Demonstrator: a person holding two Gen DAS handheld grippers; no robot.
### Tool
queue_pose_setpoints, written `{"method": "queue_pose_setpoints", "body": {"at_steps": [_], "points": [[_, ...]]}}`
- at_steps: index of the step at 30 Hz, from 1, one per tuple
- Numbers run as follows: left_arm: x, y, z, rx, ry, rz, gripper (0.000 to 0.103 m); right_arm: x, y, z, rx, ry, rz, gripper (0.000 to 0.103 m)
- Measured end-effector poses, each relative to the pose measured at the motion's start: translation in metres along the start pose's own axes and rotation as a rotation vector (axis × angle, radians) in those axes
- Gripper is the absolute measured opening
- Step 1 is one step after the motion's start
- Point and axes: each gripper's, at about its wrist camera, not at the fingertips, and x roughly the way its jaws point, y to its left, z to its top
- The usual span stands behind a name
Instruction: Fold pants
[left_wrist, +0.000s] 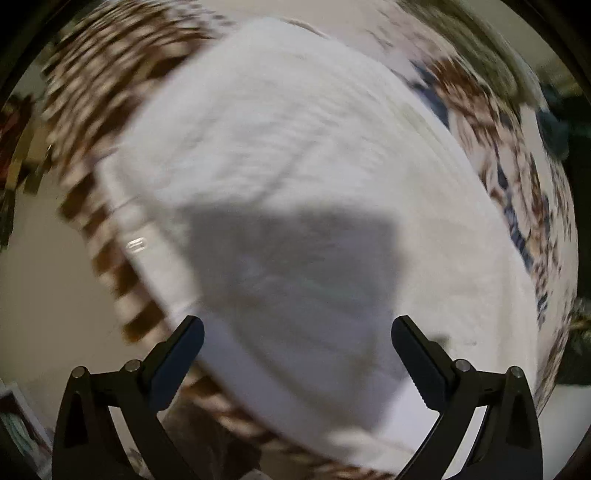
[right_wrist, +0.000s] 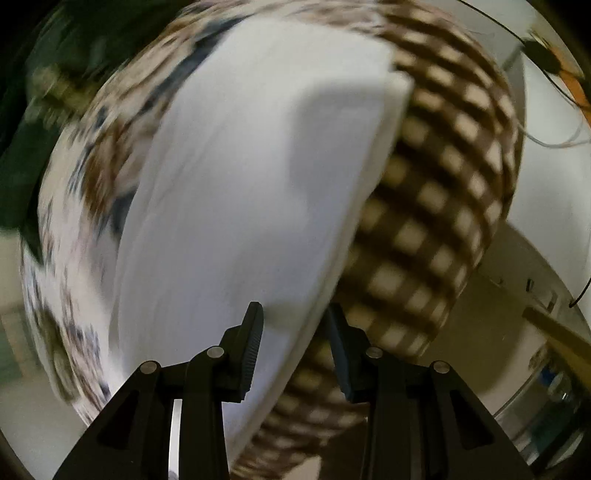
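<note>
White pants (left_wrist: 295, 166), soft, blurred | left tool (left_wrist: 297, 341) wide, empty | right tool (right_wrist: 295, 332) seemingly pinching edge

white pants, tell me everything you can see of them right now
The white pants are plain, soft white cloth, blurred in both views. They lie spread as a broad, mostly flat panel with faint creases, on a cover that is brown-checked on one side and flower-printed on the other. A small shiny fastener shows near one edge. The left gripper is wide open above them, casting a shadow. The right gripper straddles their edge with narrowed jaws; whether its pads press the cloth cannot be told.
</note>
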Motion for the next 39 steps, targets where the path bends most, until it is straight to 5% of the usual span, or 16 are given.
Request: {"method": "queue_pose_setpoints", "body": {"at_steps": [4, 8, 11, 13, 15, 19, 26, 35, 38, 39], "points": [[-0.021, 0.029, 0.001, -0.075, -0.005, -0.024, 0.103, 0.011, 0.048, -0.069, -0.214, 0.091, 0.030, 0.038], [-0.024, 0.046, 0.015, -0.060, -0.028, -0.033, 0.097, 0.034, 0.081, -0.130, -0.252, 0.251, 0.132, 0.038], [-0.018, 0.050, 0.021, -0.077, -0.027, -0.058, 0.075, 0.054, 0.095, -0.160, -0.246, 0.299, 0.125, 0.038], [-0.018, 0.048, 0.023, -0.103, -0.023, -0.087, 0.035, 0.064, 0.101, -0.172, -0.234, 0.298, 0.116, 0.037], [-0.018, 0.047, 0.024, -0.130, -0.033, -0.113, 0.024, 0.067, 0.108, -0.176, -0.252, 0.261, 0.060, 0.016], [-0.027, 0.048, 0.021, -0.129, -0.065, -0.164, 0.012, 0.055, 0.119, -0.187, -0.304, 0.179, 0.013, 0.007], [-0.069, 0.067, 0.007, -0.114, -0.090, -0.236, 0.011, 0.012, 0.135, -0.189, -0.415, 0.113, -0.001, 0.006], [-0.033, 0.091, 0.001, -0.133, 0.032, -0.191, 0.016, 0.034, 0.110, -0.186, -0.462, 0.250, -0.065, 0.009], [-0.039, 0.095, 0.001, -0.146, 0.061, -0.191, 0.023, 0.033, 0.109, -0.172, -0.440, 0.293, -0.045, 0.027], [-0.049, 0.088, 0.001, -0.108, 0.054, -0.135, 0.032, 0.025, 0.108, -0.168, -0.448, 0.281, -0.033, 0.037]]}}
